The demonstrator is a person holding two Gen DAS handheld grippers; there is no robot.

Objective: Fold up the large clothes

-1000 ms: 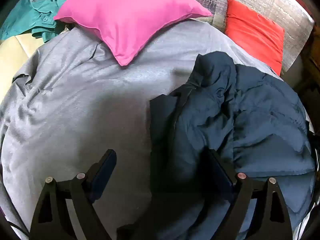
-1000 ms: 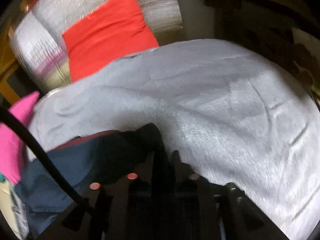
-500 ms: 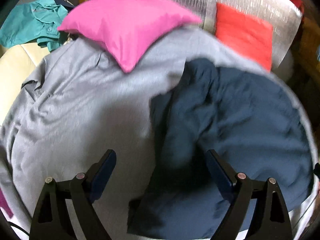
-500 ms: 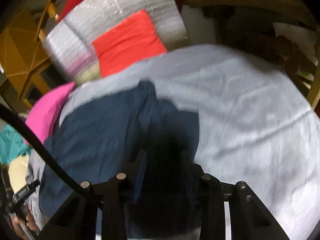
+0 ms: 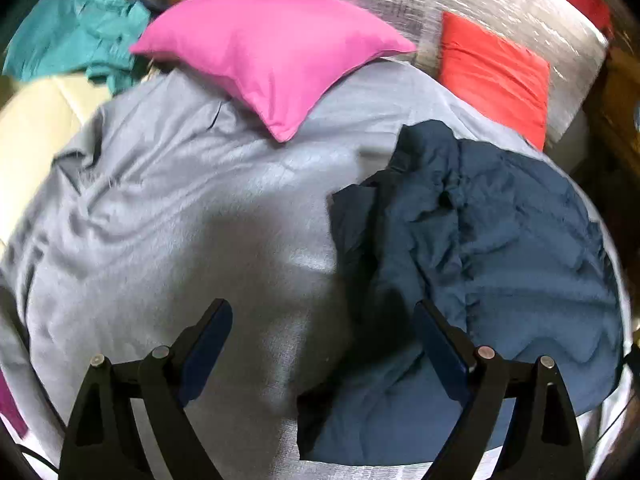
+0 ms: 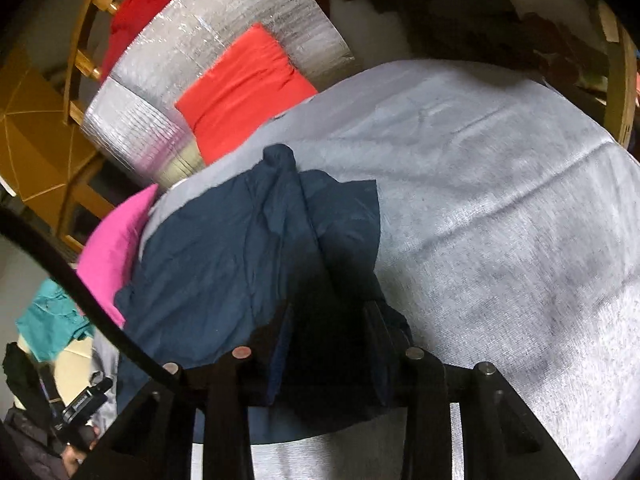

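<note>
While the left wrist view takes in the whole navy quilted garment [image 5: 500,248] lying crumpled on the right part of the grey bed cover [image 5: 180,220], the right wrist view shows only its bunched near end, rising into the right tongs [image 6: 328,344]. The left tongs [image 5: 324,344] stand wide apart and released above the cover, nothing between them; the garment's left edge lies just inside the right-hand finger. The right tongs have a thick dark fold of the garment between their pads, and their jaws are opening; whether the pads still press on it cannot be told. The garment is matt, padded and stitched in wavy rows, heaped in soft ridges with one flap turned over. A pink pillow [image 5: 272,52] rests on the cover's far edge, a red cushion [image 5: 492,76] leans on silver foil sheeting [image 6: 208,64], and teal cloth [image 5: 76,36] lies far left. Only the right wrist view shows a black cable [image 6: 80,288].
</note>
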